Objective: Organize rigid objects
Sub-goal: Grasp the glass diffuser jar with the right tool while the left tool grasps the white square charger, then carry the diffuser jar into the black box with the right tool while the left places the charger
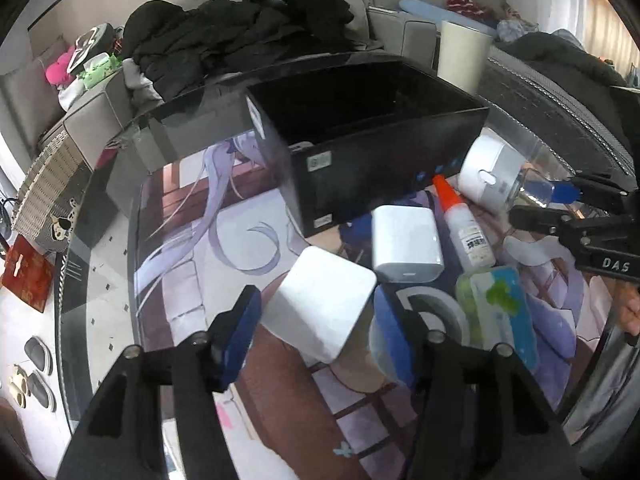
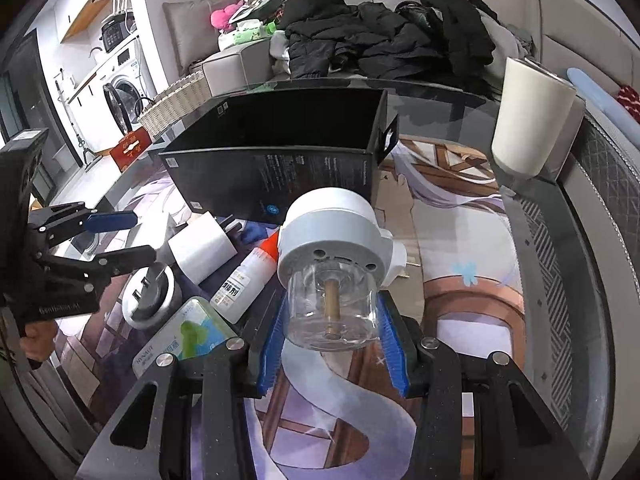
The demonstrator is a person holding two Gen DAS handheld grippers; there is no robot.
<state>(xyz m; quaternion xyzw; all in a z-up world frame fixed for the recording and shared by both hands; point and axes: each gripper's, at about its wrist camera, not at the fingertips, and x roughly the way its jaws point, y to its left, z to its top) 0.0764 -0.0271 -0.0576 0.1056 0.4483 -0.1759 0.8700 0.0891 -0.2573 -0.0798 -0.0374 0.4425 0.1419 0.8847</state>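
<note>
black box [image 2: 280, 160] behind chargers [image 1: 406, 242], glue bottle [image 1: 466, 228], cream cup [image 2: 528, 116]

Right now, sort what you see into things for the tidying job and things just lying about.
For the job:
black box
white charger cube, between the left claw pads
second white charger
glue bottle
white device with clear cup, between the right claw pads
green-labelled pack

Lying about:
black clothes
cream cup
wicker basket

Glossy glass table [image 2: 460, 92], matt black box [image 2: 280, 176]
</note>
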